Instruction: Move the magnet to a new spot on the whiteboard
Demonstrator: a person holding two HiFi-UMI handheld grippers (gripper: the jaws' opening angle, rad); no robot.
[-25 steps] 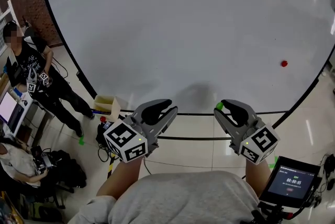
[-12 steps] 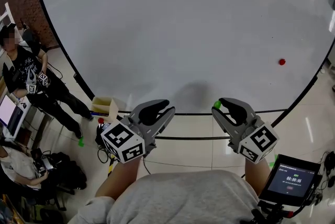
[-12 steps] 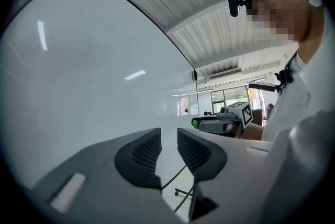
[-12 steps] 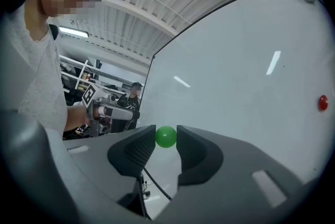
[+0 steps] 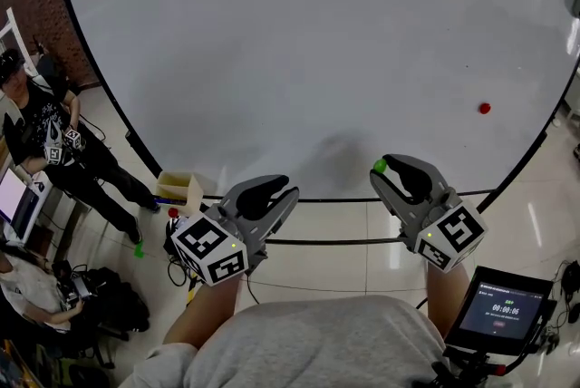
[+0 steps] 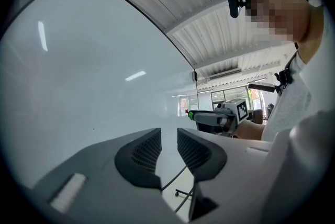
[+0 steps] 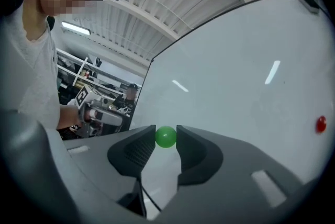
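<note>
The whiteboard [image 5: 317, 42] is cut off at the head view's top and right edges, the green magnet [image 5: 380, 166] is partly covered there by the right gripper [image 5: 390, 172], and a seated person [image 5: 23, 282] is cropped at left.

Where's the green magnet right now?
The green magnet is pinched in the right tool near the lower edge of the whiteboard, right of centre in head view; red magnet sits farther right.

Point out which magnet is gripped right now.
The green magnet, pinched between the jaws of the right gripper. The red magnet sits alone on the whiteboard, well off to the right.
</note>
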